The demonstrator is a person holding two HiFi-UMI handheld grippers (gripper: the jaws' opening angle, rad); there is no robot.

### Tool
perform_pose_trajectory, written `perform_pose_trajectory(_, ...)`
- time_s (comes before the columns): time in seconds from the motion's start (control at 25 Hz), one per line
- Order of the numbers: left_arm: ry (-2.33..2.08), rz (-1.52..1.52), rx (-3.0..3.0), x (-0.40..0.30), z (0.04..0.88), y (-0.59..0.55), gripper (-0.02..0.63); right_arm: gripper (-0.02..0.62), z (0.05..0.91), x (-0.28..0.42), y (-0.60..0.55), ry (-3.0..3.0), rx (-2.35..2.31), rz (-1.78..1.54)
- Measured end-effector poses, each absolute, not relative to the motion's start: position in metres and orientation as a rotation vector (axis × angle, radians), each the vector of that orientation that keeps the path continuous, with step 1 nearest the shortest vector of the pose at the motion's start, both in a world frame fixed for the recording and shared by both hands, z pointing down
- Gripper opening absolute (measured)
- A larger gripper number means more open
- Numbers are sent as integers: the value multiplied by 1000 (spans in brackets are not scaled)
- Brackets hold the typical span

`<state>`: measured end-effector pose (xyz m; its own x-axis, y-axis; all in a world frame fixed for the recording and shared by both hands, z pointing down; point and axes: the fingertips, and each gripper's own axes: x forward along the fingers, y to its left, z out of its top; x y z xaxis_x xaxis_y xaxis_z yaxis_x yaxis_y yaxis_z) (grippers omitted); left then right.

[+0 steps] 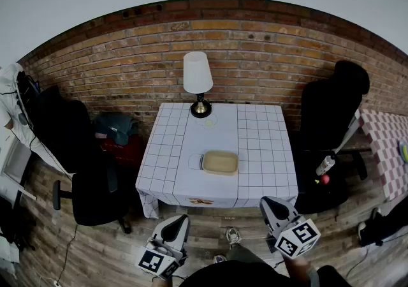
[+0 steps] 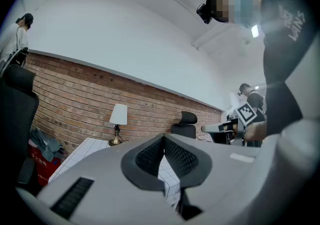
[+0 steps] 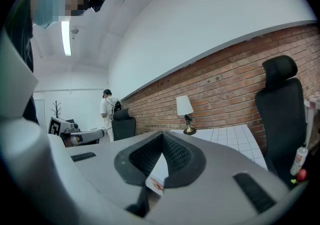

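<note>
Seemingly nothing is under way yet: both grippers are empty and short of the table.
Left gripper [image 1: 182,219] and right gripper [image 1: 267,203] hang with jaws pressed together on nothing, off the table's [image 1: 262,152] front edge. The beige tray [image 1: 220,162] lies untouched near the middle of that edge, and the lamp [image 1: 198,81] stands at the back edge.

White grid, beige and brick red

Mid-frame, the bench [image 1: 255,152] wears a white cloth ruled in dark squares and bears a beige tray [image 1: 220,162]; the lamp [image 1: 197,74] is white-shaded, the wall [image 1: 274,56] red-brown brick; left gripper [image 1: 180,220] and right gripper [image 1: 271,204] are grey.
</note>
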<state>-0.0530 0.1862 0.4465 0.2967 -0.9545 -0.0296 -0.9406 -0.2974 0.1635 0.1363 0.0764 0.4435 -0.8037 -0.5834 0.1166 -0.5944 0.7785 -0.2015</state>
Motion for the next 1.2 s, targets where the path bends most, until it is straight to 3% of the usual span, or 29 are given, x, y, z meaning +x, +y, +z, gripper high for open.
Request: perform_pose_trajectory(1.2, -2004, -100, 2253, -71, 467, 25, 9, 5, 483, 116, -99, -2932, 891, 518)
